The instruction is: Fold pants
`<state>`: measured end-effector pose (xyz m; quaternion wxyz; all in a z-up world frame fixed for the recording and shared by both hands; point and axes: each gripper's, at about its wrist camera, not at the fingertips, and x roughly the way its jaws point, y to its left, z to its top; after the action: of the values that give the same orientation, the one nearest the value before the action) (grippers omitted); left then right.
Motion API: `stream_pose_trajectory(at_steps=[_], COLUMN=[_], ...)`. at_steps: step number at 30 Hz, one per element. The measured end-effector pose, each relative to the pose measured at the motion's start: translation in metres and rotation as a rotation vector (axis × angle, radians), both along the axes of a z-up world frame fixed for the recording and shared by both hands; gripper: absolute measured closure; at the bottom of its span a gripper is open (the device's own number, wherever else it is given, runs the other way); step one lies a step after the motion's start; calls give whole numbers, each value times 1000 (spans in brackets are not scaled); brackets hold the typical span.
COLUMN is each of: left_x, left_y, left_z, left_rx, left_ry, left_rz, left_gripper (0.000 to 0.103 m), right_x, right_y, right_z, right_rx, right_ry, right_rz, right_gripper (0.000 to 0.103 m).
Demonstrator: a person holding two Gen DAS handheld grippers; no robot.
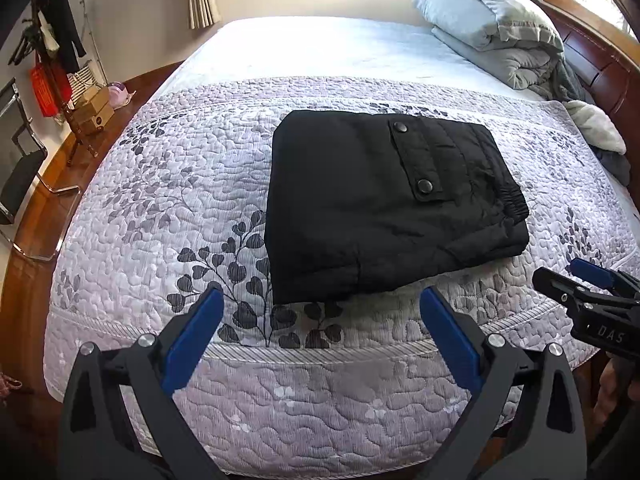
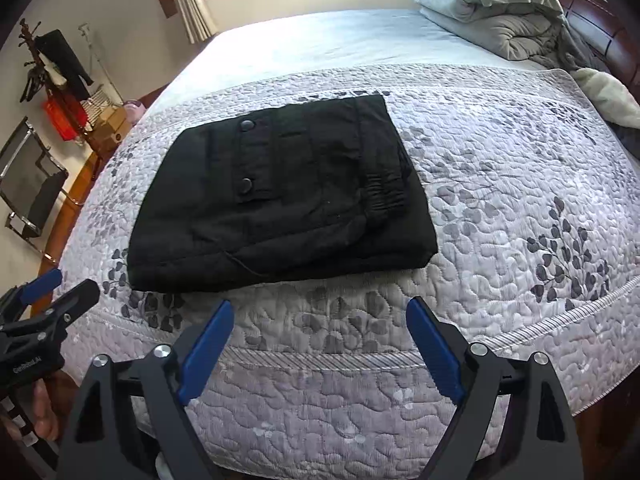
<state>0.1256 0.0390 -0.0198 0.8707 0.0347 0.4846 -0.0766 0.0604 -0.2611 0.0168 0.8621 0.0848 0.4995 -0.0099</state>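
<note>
While I hang over the near edge of the quilt (image 1: 132,184), my left gripper (image 1: 320,308) and right gripper (image 2: 320,316) both stand wide apart with nothing between them. Just past them, the black pants (image 1: 360,208) lie folded flat on the quilt, touching neither gripper. Far behind the pants, gray bedding (image 1: 500,32) is piled up.

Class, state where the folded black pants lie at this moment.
In both wrist views the folded black pants lie flat on the floral quilt, near the bed's near edge, just beyond both open claws, well short of the bundled duvet.
</note>
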Motion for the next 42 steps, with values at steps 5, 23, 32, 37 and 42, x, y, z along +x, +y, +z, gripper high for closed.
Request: stream_pose_trajectory(at_steps=[5,23,32,37,42], left_x=[1,2,2,2,3], left_y=[-1,2,3,2,2], left_z=[-1,-3,-2,-3,-3], left_rx=[9,32,33,35,33], left_ry=[6,7,6,9,13], left_rz=[0,14,15,13,13], left_gripper=[5,5,5,5,5], right_x=[0,0,0,0,1], right_y=[0,0,2,1,1], right_z=[-1,1,3,1,1], right_rx=[5,-13,-14,-15,-19], right_ry=[4,6,4,10,13], right_rz=[1,-5,1,-4,-4], right_gripper=[14,14,13,13,13])
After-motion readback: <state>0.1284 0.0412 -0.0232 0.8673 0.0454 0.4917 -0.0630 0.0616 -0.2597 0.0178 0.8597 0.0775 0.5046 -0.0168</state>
